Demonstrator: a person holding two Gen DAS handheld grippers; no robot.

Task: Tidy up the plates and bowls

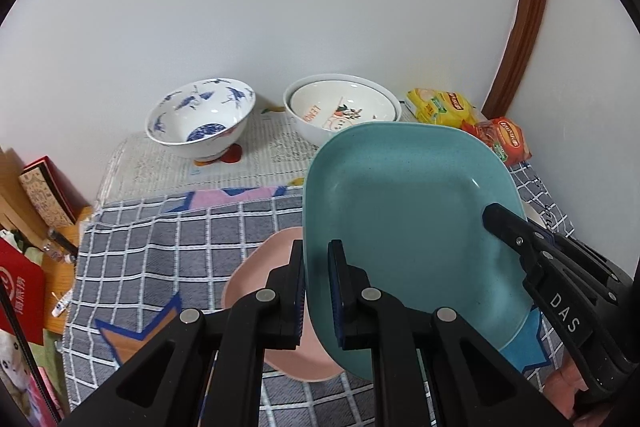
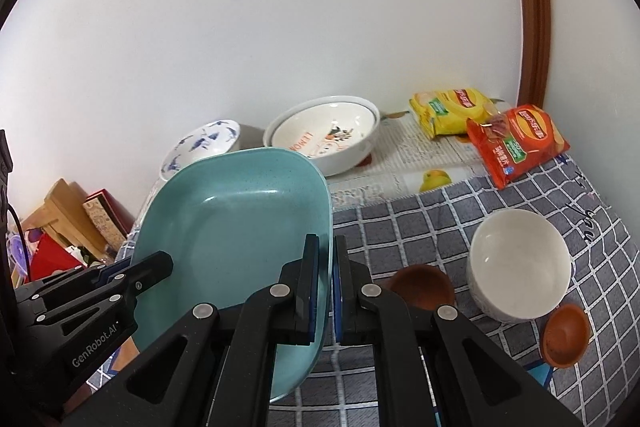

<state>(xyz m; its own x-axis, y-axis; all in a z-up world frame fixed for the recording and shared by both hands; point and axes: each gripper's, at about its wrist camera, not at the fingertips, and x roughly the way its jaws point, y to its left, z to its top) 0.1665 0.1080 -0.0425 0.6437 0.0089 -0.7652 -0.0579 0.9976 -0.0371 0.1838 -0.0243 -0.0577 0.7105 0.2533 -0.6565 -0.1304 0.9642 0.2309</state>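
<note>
Progress: early; lemon bowls (image 1: 342, 115) look nested, blue bowl (image 1: 202, 117), white bowl (image 2: 520, 263) and brown cups (image 2: 424, 285) loose.
Teal plate (image 1: 400, 203): lifted, tilted over pink plate (image 1: 260, 267).
Left gripper (image 1: 316, 291): narrowly parted, clamping teal plate's rim.
Right gripper (image 2: 326, 287): same, opposite rim.
Left to do: stack plates, gather bowls.

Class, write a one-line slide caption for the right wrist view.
Both grippers clamp opposite rims of a teal plate raised above the checked cloth.
</note>
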